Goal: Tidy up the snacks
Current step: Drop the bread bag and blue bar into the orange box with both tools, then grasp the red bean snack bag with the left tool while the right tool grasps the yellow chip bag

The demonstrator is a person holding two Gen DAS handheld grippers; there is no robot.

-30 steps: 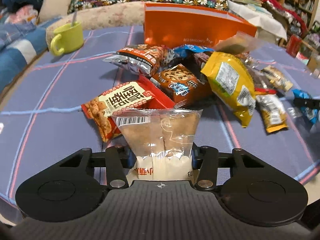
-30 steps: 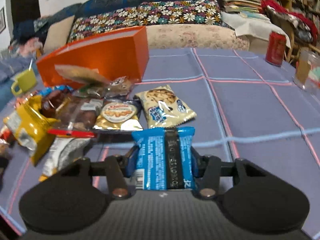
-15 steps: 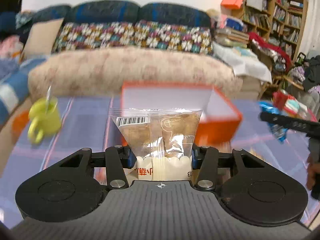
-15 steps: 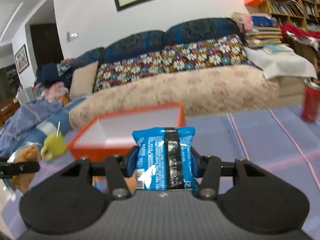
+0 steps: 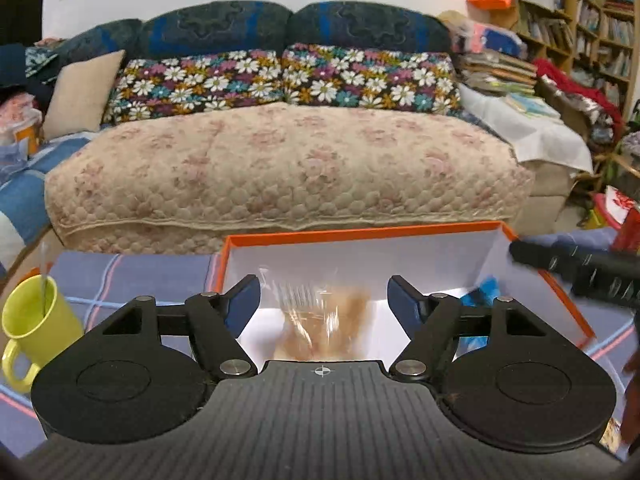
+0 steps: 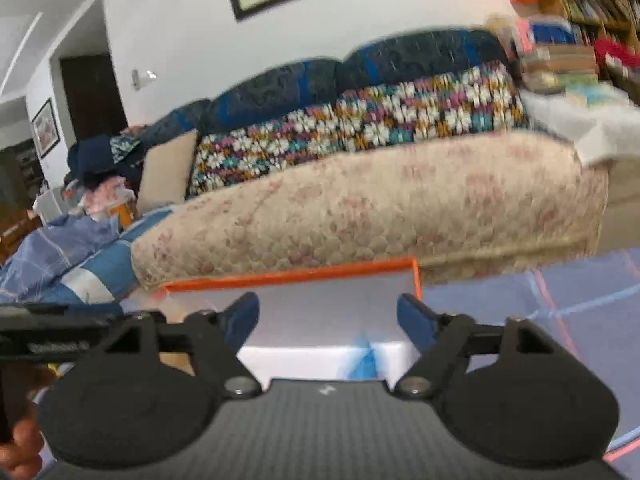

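Over orange box (image 5: 400, 236), white inside, open top, orange rim all round; far rim close to sofa (image 5: 280, 168) front edge, narrow gap only. Left tool (image 5: 324, 300) above box's left-centre, jaws opening, blue pads clear of clear-wrapped snack pkt (image 5: 328, 320), blurred, between pads but untouched, low over white floor of box. Right tool (image 6: 328, 320) above box's right part (image 6: 292, 276), jaws opening wide, nothing pressed; blue snack pkt (image 6: 364, 356) blurred below the gap, inside box; same blue pkt (image 5: 480, 292) seen past left tool's right finger. Right tool's black finger (image 5: 576, 264) crossing box's right rim in left view; left tool's black body (image 6: 56, 332) at left edge in right view, so 2 tools side by side over 1 box, little room between. Fingers of a hand (image 6: 20, 452) at bottom-left corner of right view. Tabletop (image 5: 132, 276) w/ purple checked cloth: free strip left of box up to yellow mug (image 5: 36, 328), 1 only, thin stick standing in it; free cloth right of box too (image 6: 560, 296). Red item (image 5: 628, 232) at tabletop's far right, partly cut off, can't tell what. Count: 1 box, 2 pkts in box, 1 mug, 2 tools. Rest of box floor bare white.
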